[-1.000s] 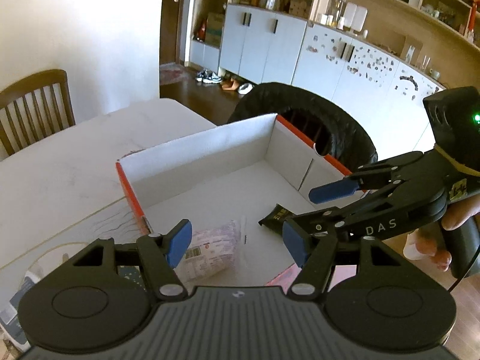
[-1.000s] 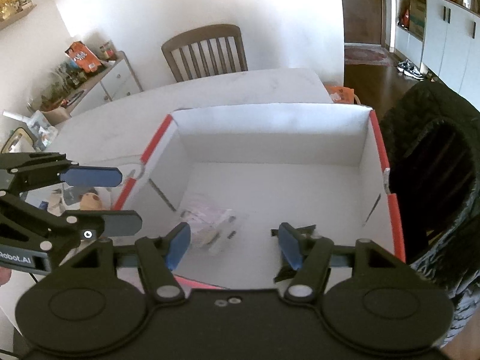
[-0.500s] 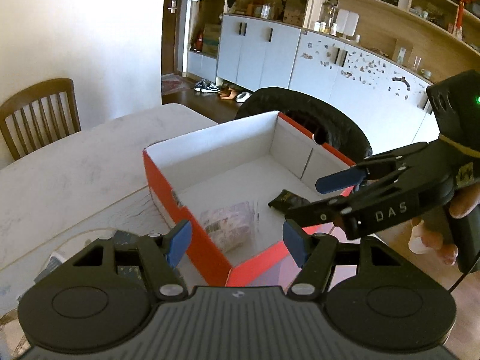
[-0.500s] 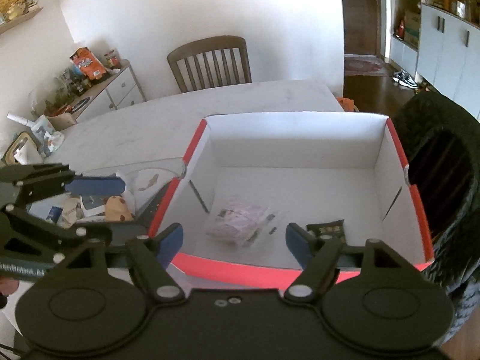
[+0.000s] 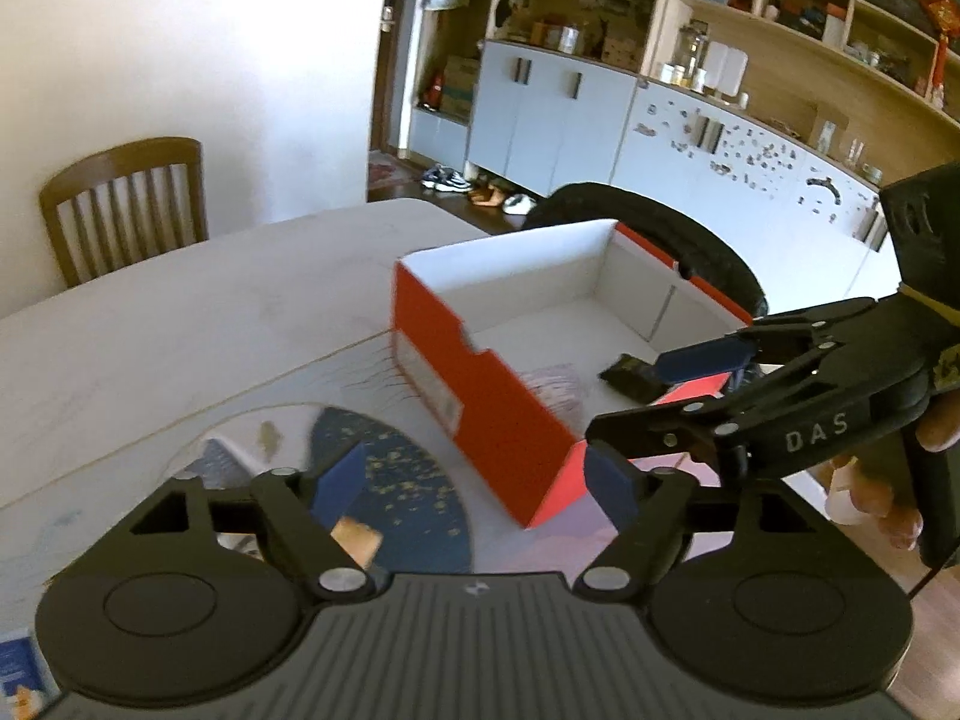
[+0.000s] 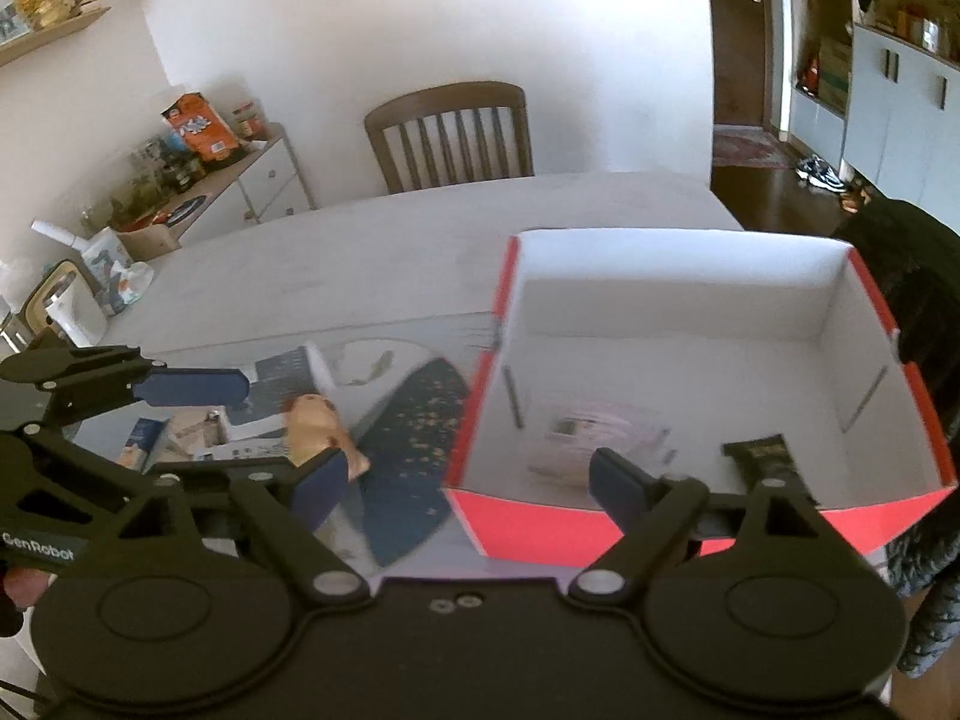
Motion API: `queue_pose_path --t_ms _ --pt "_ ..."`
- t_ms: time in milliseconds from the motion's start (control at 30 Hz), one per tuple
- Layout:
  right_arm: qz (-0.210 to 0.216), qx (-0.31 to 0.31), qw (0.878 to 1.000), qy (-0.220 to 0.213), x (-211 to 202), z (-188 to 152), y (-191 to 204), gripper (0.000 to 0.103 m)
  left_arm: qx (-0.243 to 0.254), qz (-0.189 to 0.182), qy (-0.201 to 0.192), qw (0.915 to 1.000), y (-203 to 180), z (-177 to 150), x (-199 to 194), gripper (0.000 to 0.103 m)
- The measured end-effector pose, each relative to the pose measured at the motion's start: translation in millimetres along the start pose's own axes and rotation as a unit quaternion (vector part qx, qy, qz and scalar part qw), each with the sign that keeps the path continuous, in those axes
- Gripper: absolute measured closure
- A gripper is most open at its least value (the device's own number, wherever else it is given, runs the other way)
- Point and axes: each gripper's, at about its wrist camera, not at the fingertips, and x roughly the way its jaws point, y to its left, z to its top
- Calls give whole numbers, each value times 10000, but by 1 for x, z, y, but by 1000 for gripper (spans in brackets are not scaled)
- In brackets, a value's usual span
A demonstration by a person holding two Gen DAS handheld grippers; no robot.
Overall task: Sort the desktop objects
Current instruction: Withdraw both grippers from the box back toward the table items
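My left tongs [image 5: 468, 483] are spread wide with nothing between them, held above the table [image 5: 150, 330] over a dark blue speckled packet [image 5: 408, 480]. My right tongs [image 6: 468, 480] are also wide and empty, hanging at the near edge of the red box [image 6: 600, 525]. In the left view the right tongs [image 5: 654, 393] reach across in front of the box's near corner [image 5: 480, 396], partly blocking my sight inside. The box is open-topped with white inner walls and holds two things: a clear pinkish bag [image 6: 600, 435] and a dark wrapper [image 6: 759, 453], lying apart. Left of the box a small brown figure [image 6: 315, 420] sits among loose papers [image 6: 264, 387]. One wooden chair [image 6: 450, 135] stands at the far side.
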Motion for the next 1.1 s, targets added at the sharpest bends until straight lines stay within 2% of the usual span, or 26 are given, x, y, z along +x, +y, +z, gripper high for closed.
queue_pose_path --t_ms 233,333,600,833,1000,1100 --pt "-40 39 10000 -29 12 0 26 13 -146 135 -167 9997 29 -12 -20 14" --pt "-41 77 10000 -9 18 -1 37 13 -237 200 -161 9994 43 -18 -27 5" --pt "-27 8 10000 72 37 -2 65 13 -604 499 -125 9968 86 -38 -43 3" --pt "-25 -31 9999 143 51 -2 81 13 -796 812 -297 9931 111 -56 -58 0" --pt "-15 -80 9998 183 62 -2 89 13 -960 1000 -215 9901 126 -68 -59 0" --pt "-40 -137 9997 194 70 -1 96 13 -1145 983 -150 9884 137 -74 -59 0"
